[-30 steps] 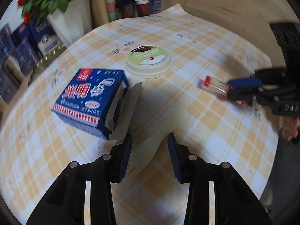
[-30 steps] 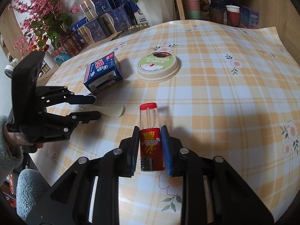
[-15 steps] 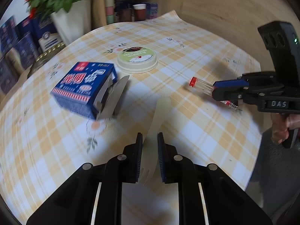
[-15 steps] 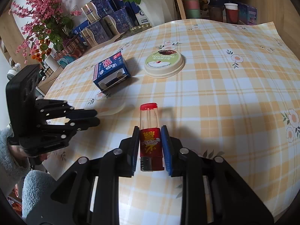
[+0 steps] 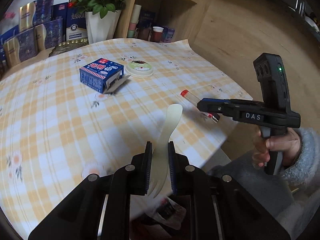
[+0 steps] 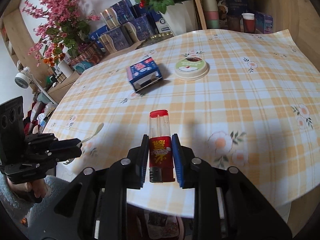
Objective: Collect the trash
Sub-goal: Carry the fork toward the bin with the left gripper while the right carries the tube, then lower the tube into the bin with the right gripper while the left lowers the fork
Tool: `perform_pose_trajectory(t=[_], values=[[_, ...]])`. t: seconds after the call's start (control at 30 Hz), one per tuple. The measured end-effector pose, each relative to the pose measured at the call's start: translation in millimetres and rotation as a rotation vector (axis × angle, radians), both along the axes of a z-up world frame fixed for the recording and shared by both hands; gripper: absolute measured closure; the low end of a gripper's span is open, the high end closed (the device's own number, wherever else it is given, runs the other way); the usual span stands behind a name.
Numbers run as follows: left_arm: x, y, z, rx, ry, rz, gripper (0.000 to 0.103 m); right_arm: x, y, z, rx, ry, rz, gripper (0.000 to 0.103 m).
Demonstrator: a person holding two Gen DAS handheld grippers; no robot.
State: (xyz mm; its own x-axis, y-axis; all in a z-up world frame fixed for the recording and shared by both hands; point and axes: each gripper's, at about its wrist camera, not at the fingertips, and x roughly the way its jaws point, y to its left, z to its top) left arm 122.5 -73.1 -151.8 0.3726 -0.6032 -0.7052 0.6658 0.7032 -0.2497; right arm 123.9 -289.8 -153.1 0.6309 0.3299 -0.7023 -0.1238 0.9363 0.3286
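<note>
My left gripper (image 5: 160, 150) is shut on a pale plastic fork (image 5: 167, 132), held above the table's near edge; it also shows in the right wrist view (image 6: 78, 143). My right gripper (image 6: 161, 138) is shut on a red lighter with a clear top (image 6: 160, 140), also lifted near the edge; the lighter shows in the left wrist view (image 5: 190, 97). A blue open carton (image 5: 101, 74) and a green-topped yogurt lid (image 5: 139, 69) lie on the checked tablecloth (image 5: 60, 120).
Below the table edge, wrappers lie in what looks like a bin (image 5: 166, 210). A white vase of roses (image 5: 100, 26), blue gift boxes (image 5: 30, 38) and cups (image 5: 157, 33) stand at the table's far side.
Both grippers have pulled back and up from the table toward its near edge. The left gripper closed on the fork and lifted it; the right kept hold of the lighter.
</note>
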Motion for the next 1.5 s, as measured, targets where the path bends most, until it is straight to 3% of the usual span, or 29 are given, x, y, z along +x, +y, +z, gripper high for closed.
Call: perform_pose_trajectory(t=[0.5, 0.77, 1.07, 1.13, 1.27, 1.43, 1.5], values=[[-94.8, 29.9, -33.4, 0.064, 0.034, -0.009, 0.087, -81.0, 25.4, 10.1, 0.001, -0.038, 0.02, 0.077], [-107.4, 25.9, -67.7, 0.106, 0.098, -0.011, 0.087, -107.1, 30.0, -1.9, 0.018, -0.022, 0.018, 0.077], [-112.6, 26.9, -75.0, 0.091, 0.101, -0.008, 0.085, -121.4, 37.2, -20.5, 0.026, 0.014, 0.02, 0.077], [-113.9, 32.2, -70.5, 0.061, 0.086, 0.006, 0.071, -123.2, 40.3, -26.9, 0.032, 0.03, 0.022, 0.077], [-113.4, 44.9, -59.7, 0.028, 0.04, 0.076, 0.057, -126.5, 47.3, -43.8, 0.046, 0.071, 0.029, 0.077], [-118.5, 65.3, -40.4, -0.019, -0.057, 0.189, 0.019, -127.5, 59.9, -55.4, 0.031, 0.086, 0.055, 0.077], [-119.9, 71.5, -35.6, -0.026, -0.089, 0.236, 0.013, -126.2, 61.6, -59.5, 0.03, 0.094, 0.059, 0.077]])
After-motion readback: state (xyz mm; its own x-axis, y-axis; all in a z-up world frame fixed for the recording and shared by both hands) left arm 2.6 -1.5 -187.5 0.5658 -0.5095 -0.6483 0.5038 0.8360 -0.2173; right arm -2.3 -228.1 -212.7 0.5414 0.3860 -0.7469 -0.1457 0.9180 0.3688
